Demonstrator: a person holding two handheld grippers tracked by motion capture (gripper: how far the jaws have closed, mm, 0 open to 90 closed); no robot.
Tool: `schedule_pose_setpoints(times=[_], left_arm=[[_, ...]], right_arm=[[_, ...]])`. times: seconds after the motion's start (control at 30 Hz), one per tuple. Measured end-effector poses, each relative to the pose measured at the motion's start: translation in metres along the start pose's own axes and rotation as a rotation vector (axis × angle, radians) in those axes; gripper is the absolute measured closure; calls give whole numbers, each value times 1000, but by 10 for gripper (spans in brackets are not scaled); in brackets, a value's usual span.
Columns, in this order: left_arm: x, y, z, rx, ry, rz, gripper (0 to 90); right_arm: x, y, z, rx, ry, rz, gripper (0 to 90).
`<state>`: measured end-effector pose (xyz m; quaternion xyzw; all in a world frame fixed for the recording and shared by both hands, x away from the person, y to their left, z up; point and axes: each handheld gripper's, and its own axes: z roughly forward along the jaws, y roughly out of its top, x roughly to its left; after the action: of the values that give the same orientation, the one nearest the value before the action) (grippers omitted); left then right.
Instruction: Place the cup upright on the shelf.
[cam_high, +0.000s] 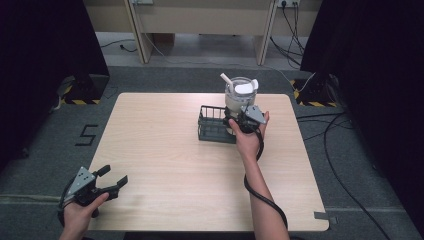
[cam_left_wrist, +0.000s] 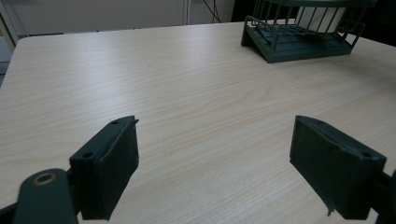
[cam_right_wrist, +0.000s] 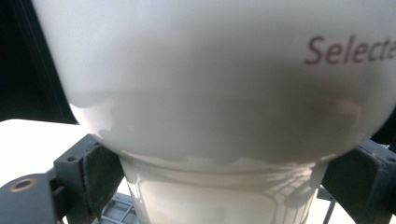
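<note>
A white jar (cam_high: 240, 95) with white utensils standing in it sits at the far right end of a dark wire basket (cam_high: 212, 125), beyond the table's middle. My right gripper (cam_high: 239, 115) reaches it from the near side. In the right gripper view the jar (cam_right_wrist: 219, 93) bulges wide above a narrower foot, and both black jaws press against that foot, so my right gripper (cam_right_wrist: 222, 177) is shut on it. My left gripper (cam_high: 115, 175) rests at the table's near left corner, open, with nothing between its jaws (cam_left_wrist: 215, 154). From there the basket (cam_left_wrist: 299, 42) shows far off.
The light wooden table (cam_high: 165, 150) has bare surface between the basket and the left gripper. Black cables (cam_high: 340, 140) trail over the grey floor at the right. Dark curtains flank both sides, with yellow-black striped bases (cam_high: 80, 95) near the table's far corners.
</note>
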<state>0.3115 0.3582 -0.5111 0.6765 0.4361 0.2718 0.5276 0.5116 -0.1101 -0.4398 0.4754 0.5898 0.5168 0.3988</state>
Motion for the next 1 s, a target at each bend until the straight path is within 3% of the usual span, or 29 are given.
schedule_pose_setpoints(times=[0.57,0.73,1.0], left_arm=[[0,0,0,0,2,-1,148],[-1,0,0,0,1,-2,148],[-1,0,0,-1,2,-3,148]], right_arm=[[0,-2,-7,-7,3,-5,87],[-2,-2,-11,-14,21,-26,20],[-5,-2,-14,-18,16,10,13]])
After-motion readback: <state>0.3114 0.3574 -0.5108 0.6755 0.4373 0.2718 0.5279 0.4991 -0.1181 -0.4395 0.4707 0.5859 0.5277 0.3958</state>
